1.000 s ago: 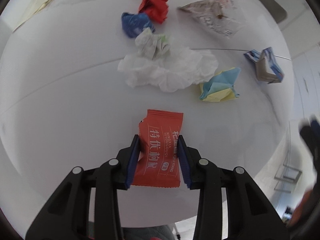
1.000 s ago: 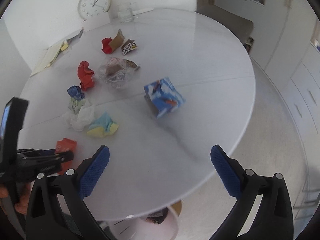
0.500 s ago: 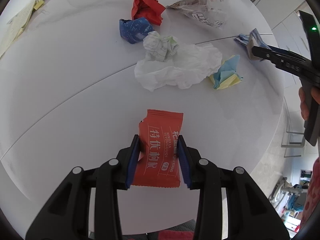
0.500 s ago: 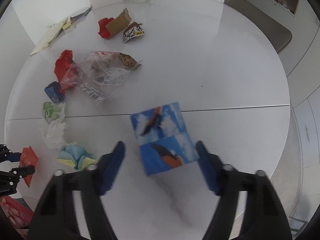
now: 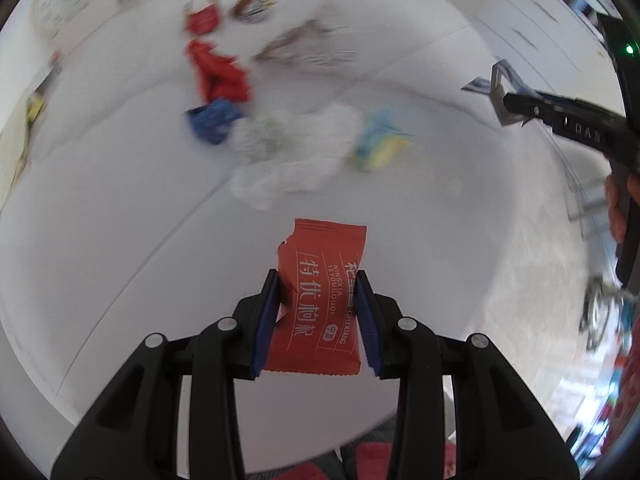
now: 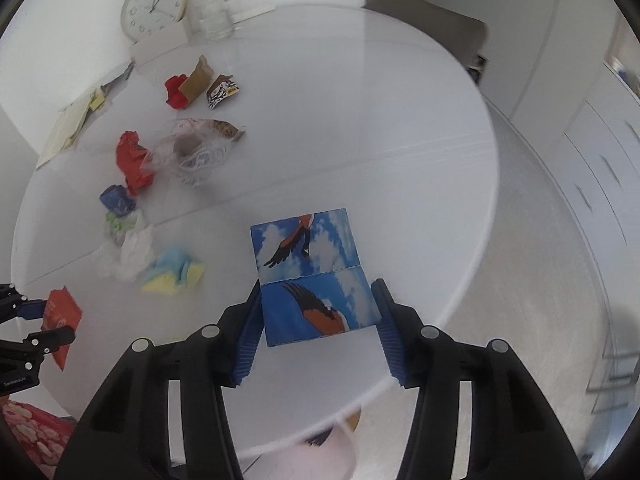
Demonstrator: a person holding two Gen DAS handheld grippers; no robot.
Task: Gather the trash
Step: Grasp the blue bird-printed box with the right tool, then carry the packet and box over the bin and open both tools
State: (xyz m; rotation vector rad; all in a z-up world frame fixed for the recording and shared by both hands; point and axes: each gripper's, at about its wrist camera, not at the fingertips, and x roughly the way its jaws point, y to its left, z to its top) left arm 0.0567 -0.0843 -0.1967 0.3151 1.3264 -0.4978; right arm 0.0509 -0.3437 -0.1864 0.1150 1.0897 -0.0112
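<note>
My left gripper (image 5: 318, 312) is shut on an orange snack packet (image 5: 320, 296) with white lettering and holds it above the white round table (image 5: 120, 240). The packet also shows at the left edge of the right wrist view (image 6: 60, 312). My right gripper (image 6: 316, 320) is shut on a blue box with a bird print (image 6: 312, 280) near the table's front edge. The box's end also shows in the left wrist view (image 5: 498, 96), held by the right gripper.
On the table lie a white tissue (image 6: 128, 256), a blue-yellow paper wad (image 6: 176, 272), a dark blue wad (image 6: 116, 200), a red wrapper (image 6: 132, 160), a clear plastic bag (image 6: 192, 152) and small wrappers (image 6: 200, 84). A clock (image 6: 154, 6), jar (image 6: 216, 20) and papers (image 6: 72, 124) stand at the back.
My right gripper has come down over the bird box and closed on it. My left gripper has swung with the orange packet still held; its view is blurred.
</note>
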